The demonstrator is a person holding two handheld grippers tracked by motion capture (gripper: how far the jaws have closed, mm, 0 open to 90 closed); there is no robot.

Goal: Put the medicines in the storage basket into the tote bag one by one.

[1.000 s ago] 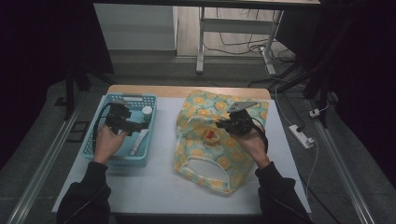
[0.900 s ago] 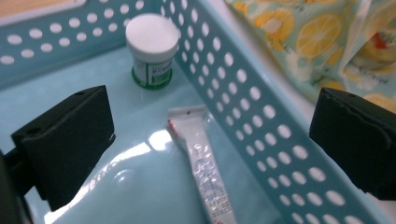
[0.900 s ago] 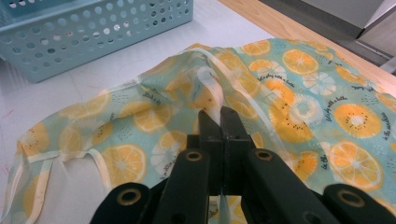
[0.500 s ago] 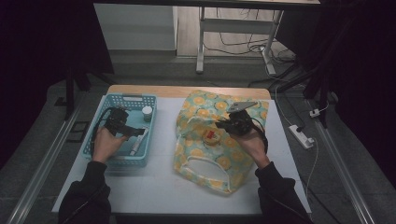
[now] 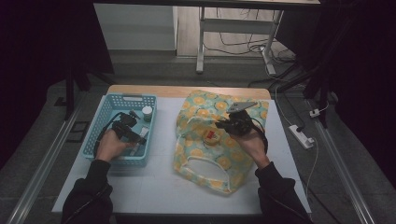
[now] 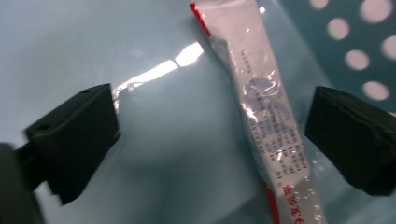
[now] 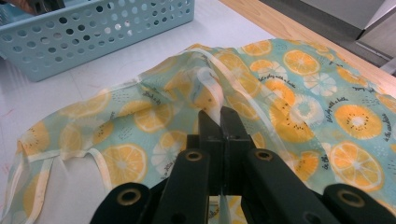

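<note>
My left gripper (image 5: pixel 134 137) reaches down into a light blue perforated basket (image 5: pixel 125 97) at the table's left. In the left gripper view its black jaws (image 6: pixel 212 122) stand wide apart just above the basket floor. A white sachet with red ends (image 6: pixel 261 107) lies between them, nearer the right jaw, and neither pad touches it. The jaws have just been closing a little. My right gripper (image 5: pixel 229 125) is shut on a fold of a teal cloth bag with an orange-slice print (image 5: pixel 198 112). The fabric (image 7: pixel 299 84) is pinched between the closed jaws (image 7: pixel 219 117).
A small white bottle (image 5: pixel 147 112) stands at the basket's far right corner. A round tin with a red label (image 5: pixel 212 137) rests at the bag. The basket wall (image 7: pixel 93 32) shows beyond the bag. A power strip (image 5: pixel 301 136) lies on the floor at the right.
My left hand has sunk lower into the basket and come toward its near right side. The right hand and the bag have stayed put.
</note>
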